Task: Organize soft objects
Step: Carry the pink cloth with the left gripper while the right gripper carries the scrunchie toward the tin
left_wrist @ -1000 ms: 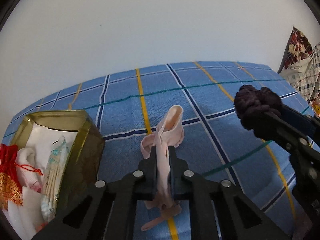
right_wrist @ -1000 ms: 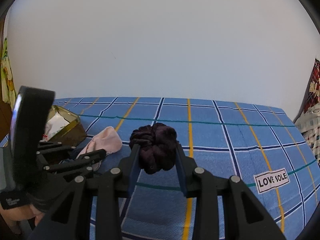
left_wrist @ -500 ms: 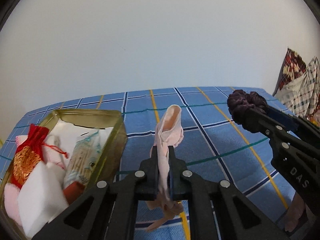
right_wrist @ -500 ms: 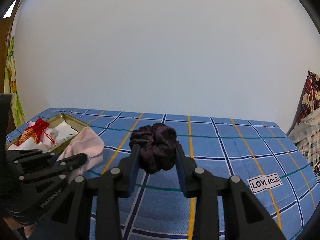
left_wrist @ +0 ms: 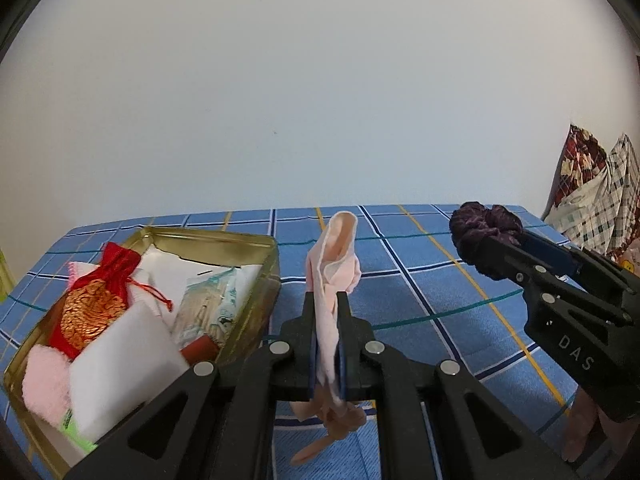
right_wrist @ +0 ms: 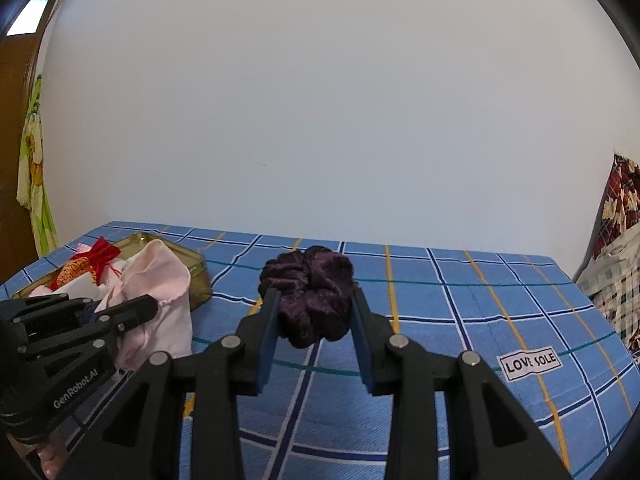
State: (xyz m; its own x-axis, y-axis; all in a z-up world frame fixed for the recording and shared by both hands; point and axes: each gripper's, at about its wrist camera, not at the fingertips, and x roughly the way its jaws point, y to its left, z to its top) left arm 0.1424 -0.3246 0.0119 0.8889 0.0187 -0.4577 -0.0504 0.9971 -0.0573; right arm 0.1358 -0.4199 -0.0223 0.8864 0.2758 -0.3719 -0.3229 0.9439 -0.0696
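Far left: gold tin (left_wrist: 262, 268) on blue checked cloth (left_wrist: 420, 280), holding red pouch (left_wrist: 100, 292), white pads, pink puff and a printed packet. Just right of tin: left gripper (left_wrist: 326, 300), jaws nearly together, clamped on pale pink sock (left_wrist: 334, 256); sock standing up between the pads, toe above the tips, loose end trailing below, clear of the cloth. Seen from right wrist: sock (right_wrist: 160, 280) beside the tin's near corner. Further right: right gripper (right_wrist: 314, 304), jaws narrow, pressed on both sides of dark purple scrunchie (right_wrist: 310, 286), raised above the cloth. White label (right_wrist: 530, 362) lying flat at right. Patterned fabric (left_wrist: 592, 192) at far right edge.
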